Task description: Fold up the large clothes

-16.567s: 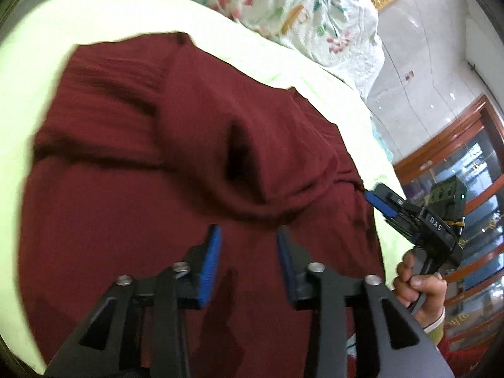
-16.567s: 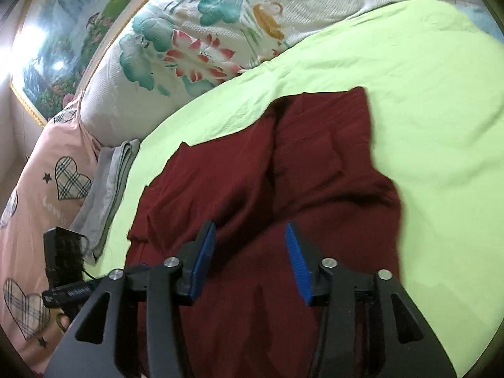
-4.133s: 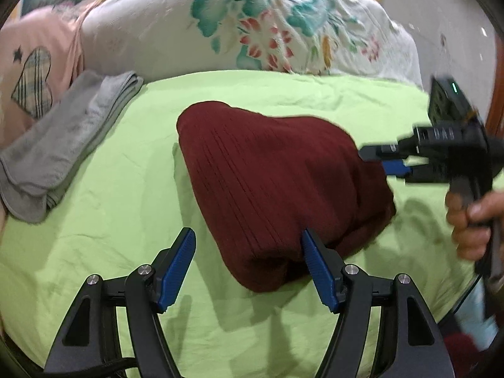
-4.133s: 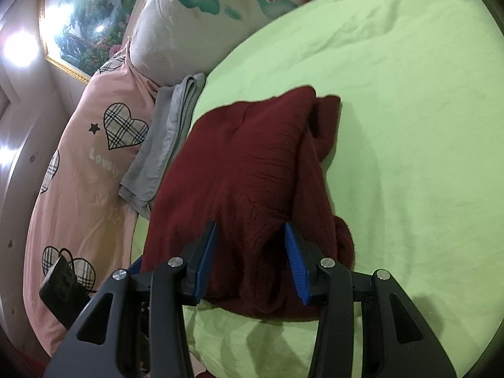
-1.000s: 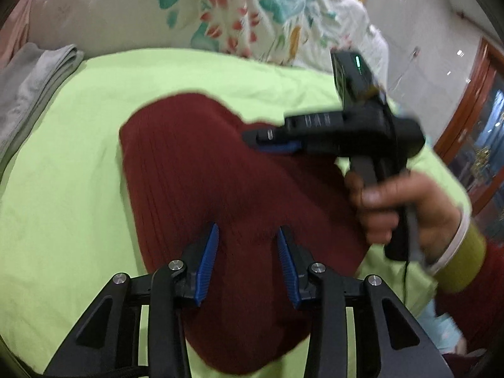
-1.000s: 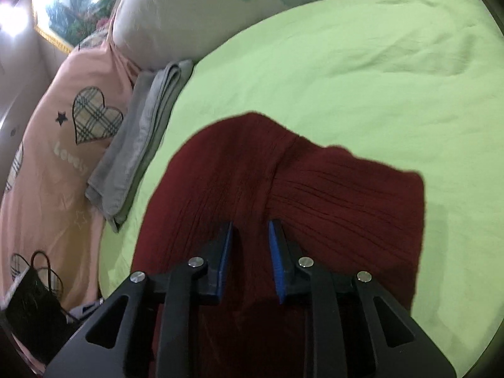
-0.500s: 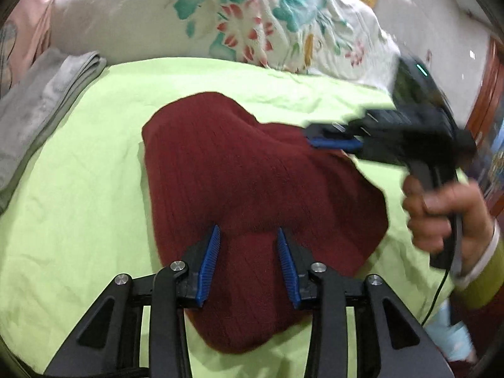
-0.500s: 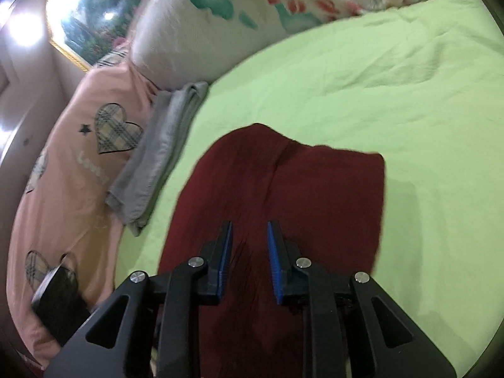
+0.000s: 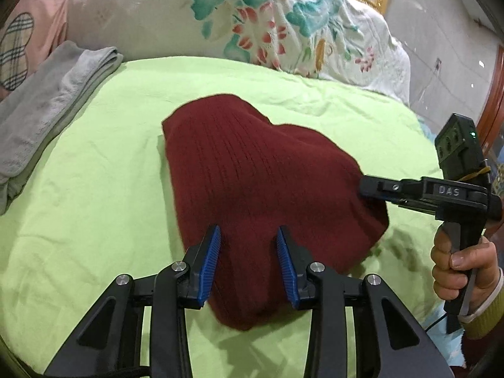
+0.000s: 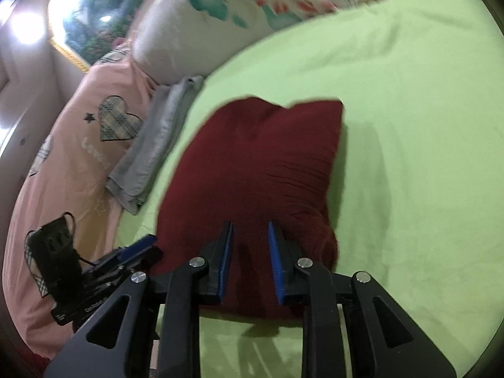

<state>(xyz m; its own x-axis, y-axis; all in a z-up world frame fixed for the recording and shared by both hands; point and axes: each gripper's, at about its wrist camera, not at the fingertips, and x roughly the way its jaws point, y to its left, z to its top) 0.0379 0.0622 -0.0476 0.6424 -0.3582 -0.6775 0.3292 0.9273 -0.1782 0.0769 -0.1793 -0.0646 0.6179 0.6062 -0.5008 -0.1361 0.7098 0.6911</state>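
A dark red ribbed knit garment (image 9: 261, 189) lies folded into a compact bundle on the light green bed sheet (image 9: 94, 195); it also shows in the right wrist view (image 10: 258, 163). My left gripper (image 9: 249, 242) is open, hovering over the bundle's near edge and holding nothing. My right gripper (image 10: 249, 236) is open a little above the bundle's near edge, empty. In the left wrist view the right gripper (image 9: 368, 187) sits at the bundle's right edge. In the right wrist view the left gripper (image 10: 138, 247) is at the bundle's left.
A folded grey cloth (image 9: 47, 107) lies at the sheet's left edge, also in the right wrist view (image 10: 157, 145). A floral quilt (image 9: 252, 22) is piled at the back. A pink heart-print pillow (image 10: 78, 145) lies left. The sheet (image 10: 409, 126) stretches right.
Both grippers have pulled back from the bundle toward the bed's near edge. The right gripper has opened slightly and moved off the top of the garment to its right edge.
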